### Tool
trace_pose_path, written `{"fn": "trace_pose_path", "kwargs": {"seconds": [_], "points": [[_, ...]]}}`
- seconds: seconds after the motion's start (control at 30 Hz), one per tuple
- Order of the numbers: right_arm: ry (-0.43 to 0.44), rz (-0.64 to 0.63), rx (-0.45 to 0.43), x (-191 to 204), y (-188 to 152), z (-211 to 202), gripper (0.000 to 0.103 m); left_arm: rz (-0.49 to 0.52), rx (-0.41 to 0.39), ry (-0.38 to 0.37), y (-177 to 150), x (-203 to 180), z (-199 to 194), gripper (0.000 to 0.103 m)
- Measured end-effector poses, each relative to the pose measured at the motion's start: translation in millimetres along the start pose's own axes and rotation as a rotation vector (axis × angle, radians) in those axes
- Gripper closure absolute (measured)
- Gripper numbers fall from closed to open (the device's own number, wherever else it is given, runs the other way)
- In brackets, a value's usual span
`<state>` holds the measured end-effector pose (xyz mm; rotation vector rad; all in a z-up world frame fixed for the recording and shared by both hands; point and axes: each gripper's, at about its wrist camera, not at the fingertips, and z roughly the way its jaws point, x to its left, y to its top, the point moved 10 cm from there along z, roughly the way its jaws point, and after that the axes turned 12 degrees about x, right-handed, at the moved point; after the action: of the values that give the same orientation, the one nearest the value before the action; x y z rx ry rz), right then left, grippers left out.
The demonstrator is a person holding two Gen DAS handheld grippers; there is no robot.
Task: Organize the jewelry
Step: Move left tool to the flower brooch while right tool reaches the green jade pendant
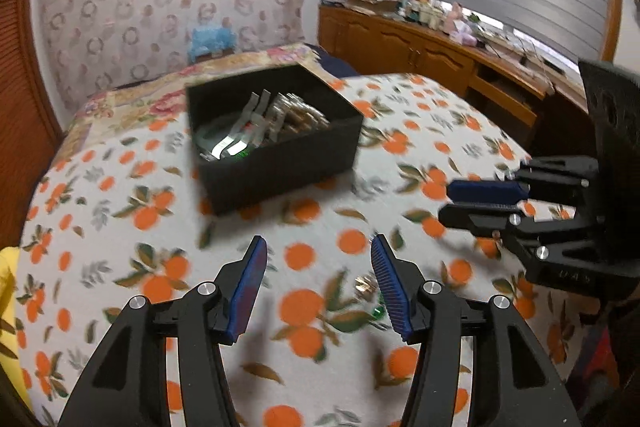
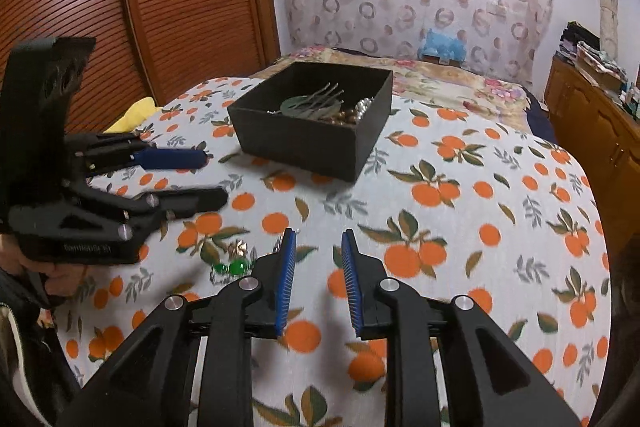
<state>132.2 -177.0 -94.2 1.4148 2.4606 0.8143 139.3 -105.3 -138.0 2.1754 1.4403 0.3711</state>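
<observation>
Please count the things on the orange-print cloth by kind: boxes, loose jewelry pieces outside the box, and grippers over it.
Black box: 1
Loose jewelry piece with green beads: 1
Grippers: 2, left gripper and right gripper
Total: 4

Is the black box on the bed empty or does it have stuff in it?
Not empty. The open-topped black box holds jewelry: beads and other pieces show inside.
</observation>
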Motion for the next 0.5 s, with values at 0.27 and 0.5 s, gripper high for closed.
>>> {"fn": "trace_pose_path", "kwargs": {"seconds": [0.27, 0.5], "points": [[0.000, 0.012, 0.004, -4, -10, -5, 0.077, 0.043, 0.050, -0.032, -8, -22, 15, 0.070], [0.010, 0.007, 0.004, 0, -12, -7, 0.077, 0.044, 0.078, -0.030, -12, -22, 21, 0.085]]}}
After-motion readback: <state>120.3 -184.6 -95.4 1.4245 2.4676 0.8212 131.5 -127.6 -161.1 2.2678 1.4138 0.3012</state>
